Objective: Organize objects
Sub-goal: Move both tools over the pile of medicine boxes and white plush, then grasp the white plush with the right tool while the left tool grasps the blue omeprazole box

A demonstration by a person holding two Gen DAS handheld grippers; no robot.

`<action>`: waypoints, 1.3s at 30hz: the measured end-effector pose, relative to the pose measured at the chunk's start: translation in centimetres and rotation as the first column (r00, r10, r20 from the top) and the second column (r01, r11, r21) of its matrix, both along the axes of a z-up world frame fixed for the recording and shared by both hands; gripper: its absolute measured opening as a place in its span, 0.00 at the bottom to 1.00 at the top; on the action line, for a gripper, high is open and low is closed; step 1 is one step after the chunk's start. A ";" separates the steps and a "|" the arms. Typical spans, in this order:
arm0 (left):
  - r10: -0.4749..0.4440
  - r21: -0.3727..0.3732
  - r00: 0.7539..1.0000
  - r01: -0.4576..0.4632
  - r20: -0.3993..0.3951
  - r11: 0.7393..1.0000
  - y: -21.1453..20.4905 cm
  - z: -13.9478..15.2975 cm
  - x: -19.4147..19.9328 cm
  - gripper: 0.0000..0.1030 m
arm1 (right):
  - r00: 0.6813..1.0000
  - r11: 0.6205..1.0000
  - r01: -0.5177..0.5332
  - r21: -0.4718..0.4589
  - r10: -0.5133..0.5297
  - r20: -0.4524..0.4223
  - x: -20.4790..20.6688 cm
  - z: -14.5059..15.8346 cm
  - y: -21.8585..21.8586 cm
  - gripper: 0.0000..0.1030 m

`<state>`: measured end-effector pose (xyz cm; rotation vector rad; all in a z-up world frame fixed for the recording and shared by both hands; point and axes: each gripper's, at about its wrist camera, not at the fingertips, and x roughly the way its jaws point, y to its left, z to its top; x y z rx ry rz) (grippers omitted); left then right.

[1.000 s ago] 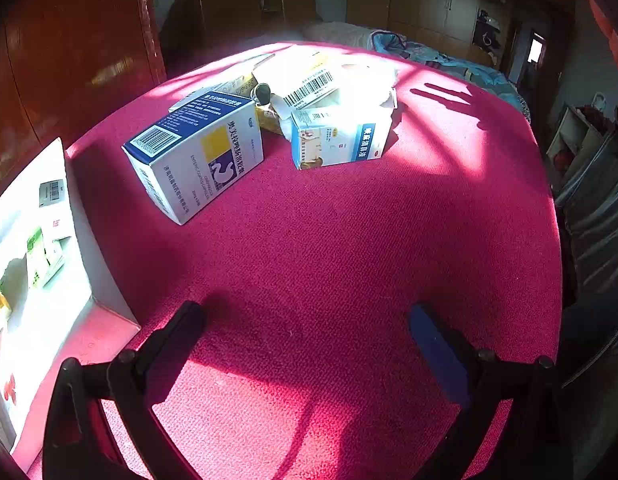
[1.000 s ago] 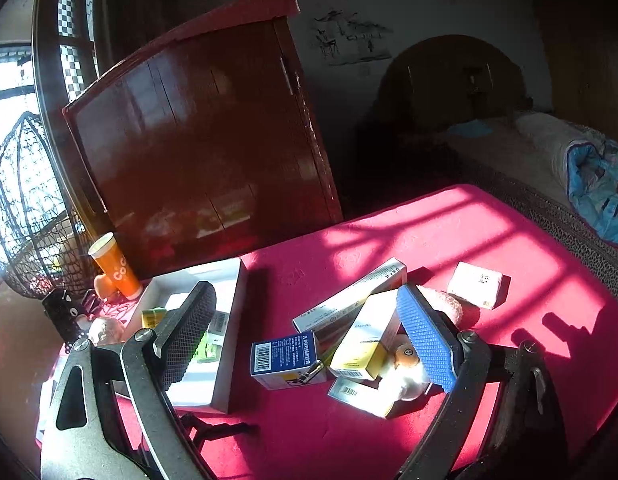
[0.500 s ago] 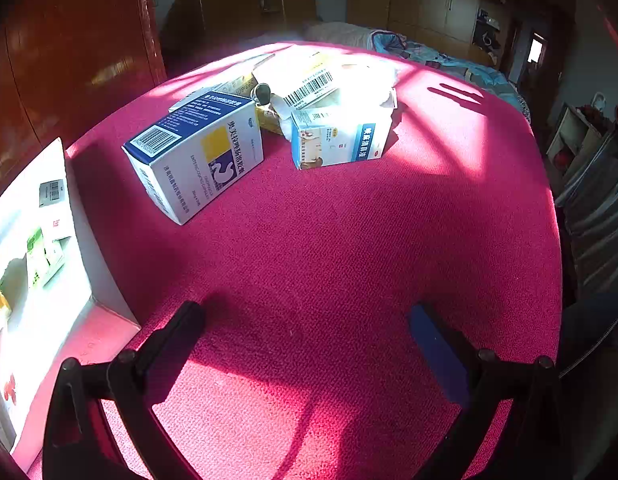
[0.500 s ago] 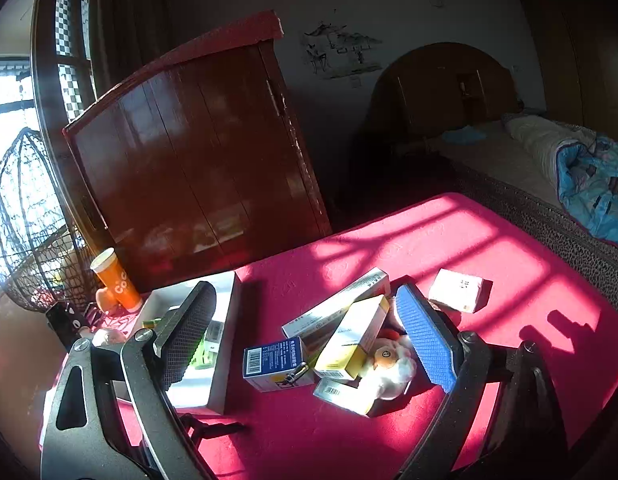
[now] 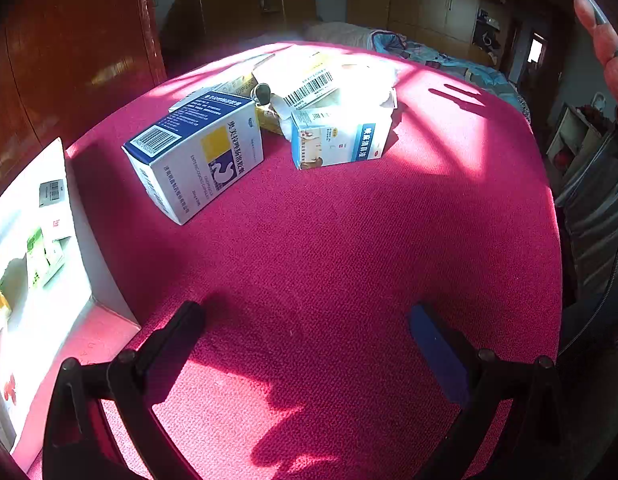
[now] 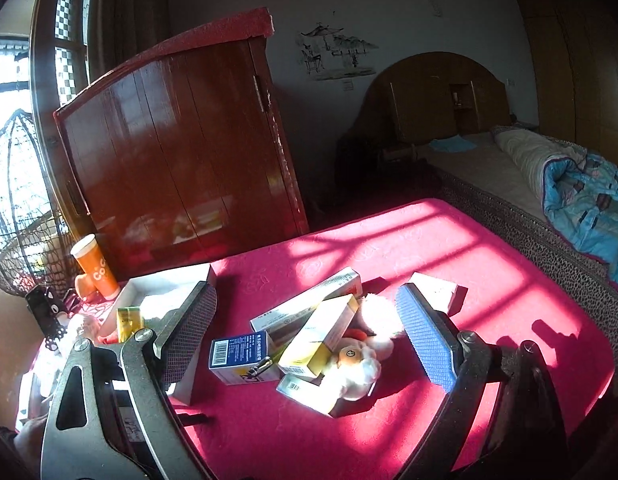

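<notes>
While my left gripper [image 5: 305, 344] hovers low over the table [image 5: 349, 240], its red cloth woven and rough, its jaws stand wide apart and empty. My right gripper [image 6: 305, 336] has its jaws apart too, with ribbed pads. Between them lies the pile: a blue carton [image 6: 239, 356], a yellow carton [image 6: 319, 336], a fluffy toy [image 6: 357, 364]. The white tray [image 6: 169, 282] sits left.

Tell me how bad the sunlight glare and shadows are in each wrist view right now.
Left wrist view: hard sun washes out the barcode box and the white tray; the blue-and-white box stays readable; finger shadows fall on the red cloth. Right wrist view: window-bar shadows stripe the cloth, the room behind is dark, and the plush toy is overexposed.
</notes>
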<state>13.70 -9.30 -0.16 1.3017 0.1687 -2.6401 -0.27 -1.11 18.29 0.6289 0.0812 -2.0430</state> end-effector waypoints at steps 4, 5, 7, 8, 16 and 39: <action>0.000 0.000 1.000 0.000 0.000 1.000 0.0 0.0 0.0 1.00 | 1.000 0.998 0.030 0.054 -0.029 -0.007 -2.0 -2.3 0.8 0.90; 0.000 0.000 1.000 0.000 0.000 1.000 0.0 0.0 0.0 1.00 | 1.000 0.997 0.029 0.076 -0.028 -0.009 -2.4 -3.1 0.8 0.90; 0.000 0.000 1.000 0.000 0.000 1.000 0.0 0.0 0.0 1.00 | 1.000 0.991 0.012 0.136 -0.013 0.011 -3.3 -5.1 0.2 0.90; 0.000 0.000 1.000 0.000 0.000 1.000 0.0 0.0 0.0 1.00 | 0.999 0.987 -0.006 0.160 0.001 0.033 -3.6 -6.1 -0.2 0.90; -0.007 0.003 1.000 0.007 0.002 1.000 -0.5 -0.1 -0.2 1.00 | 0.982 0.950 -0.176 0.260 0.151 0.111 -2.6 -11.1 -3.2 0.90; 0.053 -0.040 0.994 -0.049 0.098 0.998 -8.8 4.7 -7.7 1.00 | 0.957 0.948 -0.194 0.253 0.127 0.259 -6.9 -15.4 -8.0 0.76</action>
